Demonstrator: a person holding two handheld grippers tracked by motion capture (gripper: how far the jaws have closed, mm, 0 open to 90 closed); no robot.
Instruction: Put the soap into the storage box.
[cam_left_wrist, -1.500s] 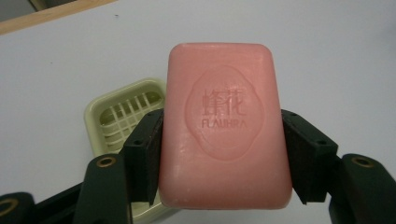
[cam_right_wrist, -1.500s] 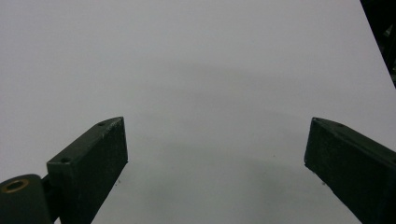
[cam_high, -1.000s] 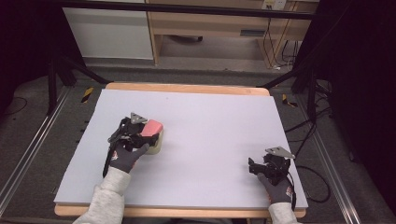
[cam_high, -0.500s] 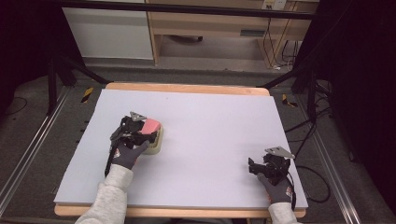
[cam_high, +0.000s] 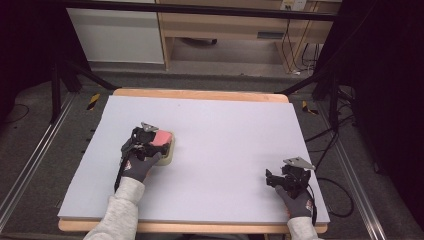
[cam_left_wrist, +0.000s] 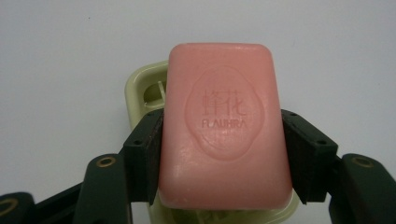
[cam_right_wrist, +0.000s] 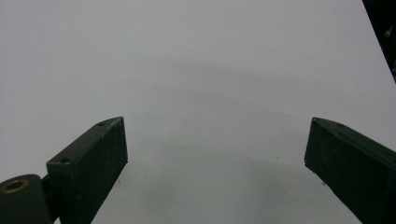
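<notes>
Little has changed since the earlier frames: left claw sits at about the same spot over the dish, soap bar maybe slightly lower onto it, right hand unmoved.

Left side first. Left claw is clamped on the pink soap bar, jaws pressing its two long sides around the middle. In the left gripper view, a pale yellow-green soap dish lies right under the bar, its rim peeking out at the upper left and along the bottom. Hard to tell whether the bar already touches the dish or hangs just above it. In the high view, the soap bar and soap dish sit on the left half of the grey tabletop, gloved left hand behind them.

Right side: right claw is spread wide, nothing between the jaws, just bare tabletop ahead. In the high view, the right claw rests near the front right edge, well apart from the soap.

Risks, as judgement: soap is slick, so a side grip could let it slide or twist out. Bar looks a bit offset from the dish, so releasing now might leave it perched on the rim or tip the light dish. Nothing steadies the dish, and pushing down could skid it.
</notes>
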